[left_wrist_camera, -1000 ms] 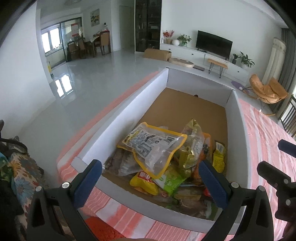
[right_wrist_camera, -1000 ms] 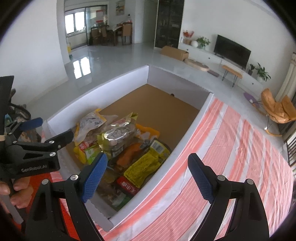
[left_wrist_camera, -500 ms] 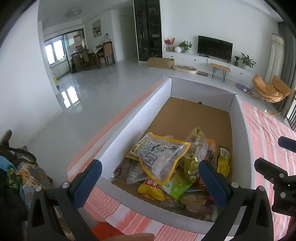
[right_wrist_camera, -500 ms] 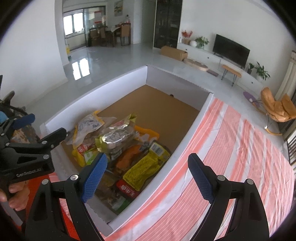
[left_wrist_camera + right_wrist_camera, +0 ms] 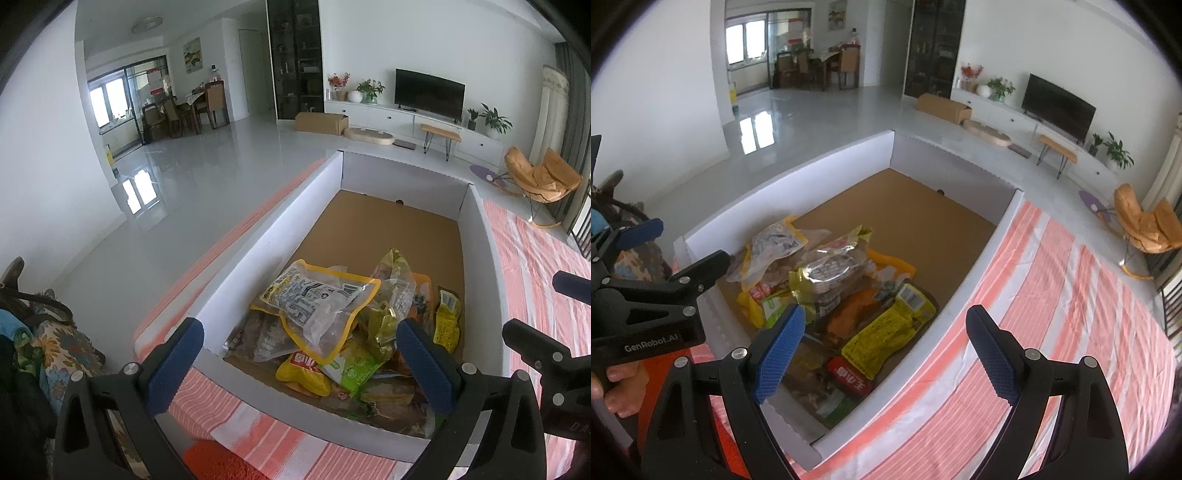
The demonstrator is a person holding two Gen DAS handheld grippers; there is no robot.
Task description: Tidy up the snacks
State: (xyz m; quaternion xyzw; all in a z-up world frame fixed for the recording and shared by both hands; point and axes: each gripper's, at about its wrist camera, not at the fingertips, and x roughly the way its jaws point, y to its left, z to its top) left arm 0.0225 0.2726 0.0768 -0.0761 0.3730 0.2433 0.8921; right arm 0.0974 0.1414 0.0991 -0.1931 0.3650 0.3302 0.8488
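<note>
Both spread, empty grippers, left gripper (image 5: 299, 352) and right gripper (image 5: 886, 341), have drawn back from the snack packets (image 5: 332, 317) heaped at the white box's (image 5: 258, 236) six-o'clock end.

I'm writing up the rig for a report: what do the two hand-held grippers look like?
Both match. The left hand-held gripper and the right hand-held gripper have black angular frames with silver screws, each with two fingers faced in blue textured pads. The left one's body, seen from the right wrist, carries white "GenRobot.AI" lettering. No cables or sleeves show.

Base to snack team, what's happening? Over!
Left hand-held gripper open, empty. Right hand-held gripper open, empty. Snack packets piled in white box. Nothing blocking.
</note>
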